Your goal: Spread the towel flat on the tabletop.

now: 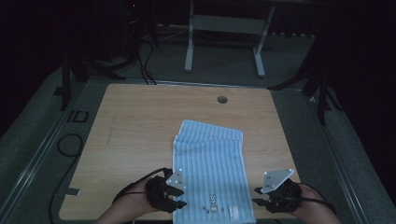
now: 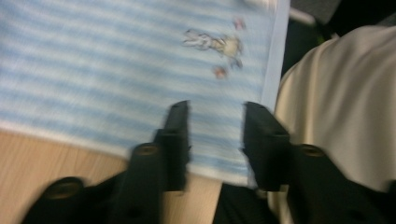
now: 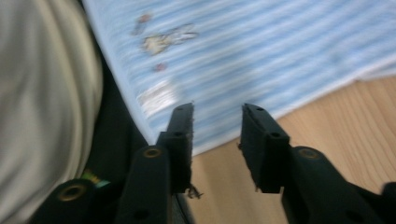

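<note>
A light blue striped towel [image 1: 210,158] lies folded on the wooden table [image 1: 135,121], its near end hanging at the front edge with a small rabbit picture [image 1: 213,203] on it. My left gripper [image 1: 181,201] hovers at the towel's near left edge, and my right gripper [image 1: 256,196] hovers at its near right edge. In the left gripper view the left gripper [image 2: 215,114] has its jaws apart above the towel [image 2: 116,56], nothing between them. In the right gripper view the right gripper [image 3: 217,112] is likewise open over the towel's [image 3: 280,46] edge.
A round cable hole [image 1: 222,99] sits near the table's far edge. Black cables [image 1: 70,144] loop on the floor at the left. A white metal frame [image 1: 224,42] stands behind the table. The person's pale clothing [image 2: 336,102] is close behind the front edge.
</note>
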`<state>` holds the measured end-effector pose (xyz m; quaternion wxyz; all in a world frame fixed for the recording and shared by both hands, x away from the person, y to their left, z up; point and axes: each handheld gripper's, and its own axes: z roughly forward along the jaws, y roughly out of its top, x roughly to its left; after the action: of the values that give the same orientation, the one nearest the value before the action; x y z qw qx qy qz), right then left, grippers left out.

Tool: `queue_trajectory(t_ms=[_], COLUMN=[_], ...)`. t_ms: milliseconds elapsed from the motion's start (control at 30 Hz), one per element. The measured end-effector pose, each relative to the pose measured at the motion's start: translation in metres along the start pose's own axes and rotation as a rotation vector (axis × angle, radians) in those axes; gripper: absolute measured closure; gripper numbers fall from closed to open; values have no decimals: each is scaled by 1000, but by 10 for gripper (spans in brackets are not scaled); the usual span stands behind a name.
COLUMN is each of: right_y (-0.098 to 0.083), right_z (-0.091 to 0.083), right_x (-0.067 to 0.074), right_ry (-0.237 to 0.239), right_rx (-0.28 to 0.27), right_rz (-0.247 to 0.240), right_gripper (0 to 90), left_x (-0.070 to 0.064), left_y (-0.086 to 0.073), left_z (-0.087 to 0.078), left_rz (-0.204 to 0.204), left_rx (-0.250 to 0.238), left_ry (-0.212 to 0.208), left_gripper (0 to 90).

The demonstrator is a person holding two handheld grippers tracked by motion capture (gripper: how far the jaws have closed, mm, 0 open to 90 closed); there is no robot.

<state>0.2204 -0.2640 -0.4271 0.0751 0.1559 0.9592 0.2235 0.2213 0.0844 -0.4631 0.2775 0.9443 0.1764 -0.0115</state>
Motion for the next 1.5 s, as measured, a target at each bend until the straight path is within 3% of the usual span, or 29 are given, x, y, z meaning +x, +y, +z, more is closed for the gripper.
queue_trajectory(t_ms=[67,100,133,200,300,333,433,533,567,600,633,700,833,1000,1300,1467,1500], right_y=[-1,2,2,13,28,28,50,66,75,75,79,83,79,80,85,80,78], right_z=[5,14,14,32,52,52,76,94,109,109,117,131,158,163,168,166,163], right_x=[-12,-28,-28,-59,-87,-87,-119,-145,-161,-161,-169,-181,-194,-204,-241,-256,-259], right_ry=[-33,-51,-51,-56,-58,-58,-95,-132,-150,-150,-172,-171,-155,-156,-182,-237,-252], right_rx=[-3,4,4,-9,17,17,54,62,81,81,89,111,194,199,233,245,263], right_rz=[31,44,44,79,88,88,121,167,204,204,219,260,311,325,400,444,462], right_gripper=[648,765,765,895,897,897,897,897,897,897,896,896,897,897,896,847,880], left_x=[3,4,4,5,3,2,0,0,0,1,1,1,3,3,1,-3,-3], left_y=[-1,0,1,4,9,12,17,19,18,18,18,16,13,10,11,14,15], left_z=[9,14,21,33,47,51,61,71,73,77,80,84,87,86,87,89,87], left_rz=[-16,-13,-11,-6,0,6,19,30,28,29,27,35,21,21,7,22,26], left_rx=[0,5,13,19,25,28,32,52,56,60,62,75,65,67,65,70,70], left_ry=[19,22,34,23,18,4,17,-11,-23,-35,-40,-55,-68,-72,-99,-117,-116], left_gripper=[573,573,573,601,637,637,638,638,629,629,612,588,579,579,578,577,563])
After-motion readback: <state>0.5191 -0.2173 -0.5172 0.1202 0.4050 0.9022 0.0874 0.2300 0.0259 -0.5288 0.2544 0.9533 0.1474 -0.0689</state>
